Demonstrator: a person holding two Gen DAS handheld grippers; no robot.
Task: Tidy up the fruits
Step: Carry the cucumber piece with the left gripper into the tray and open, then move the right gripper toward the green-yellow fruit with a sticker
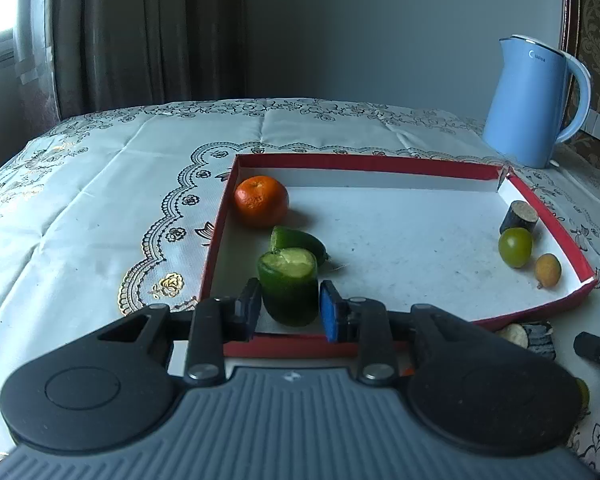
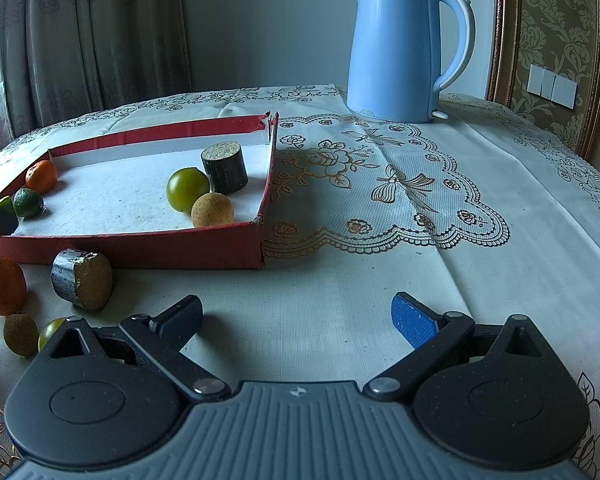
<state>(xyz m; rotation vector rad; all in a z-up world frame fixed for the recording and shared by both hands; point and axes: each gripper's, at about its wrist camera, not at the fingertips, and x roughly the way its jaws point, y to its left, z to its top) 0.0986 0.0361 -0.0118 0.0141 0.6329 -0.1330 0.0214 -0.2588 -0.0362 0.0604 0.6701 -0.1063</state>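
Between the fingers of our left gripper (image 1: 289, 312) stands a cut green cucumber piece (image 1: 289, 285), upright just inside the near wall of the red tray (image 1: 548, 204); the pads flank it closely, the left one at its skin and a thin gap showing at the blue right pad, so we see no firm pinch. Just beyond it lies a second green piece (image 1: 298, 242), and past that, in the tray's far left corner, an orange (image 1: 261, 201). Off to the right side of the tray sit a small tan fruit (image 1: 548, 271), a green round fruit (image 1: 515, 247) and a dark cut stub (image 1: 519, 217), one behind another. Our right gripper (image 2: 298, 320) hovers spread wide over bare tablecloth (image 2: 380, 280), holding nothing. To its left, outside the tray, lie a yellow-green fruit (image 2: 49, 330), a tan fruit (image 2: 20, 334), another orange (image 2: 2, 286) and a tipped dark stub (image 2: 82, 280). Farthest ahead stands a blue kettle (image 2: 396, 48).
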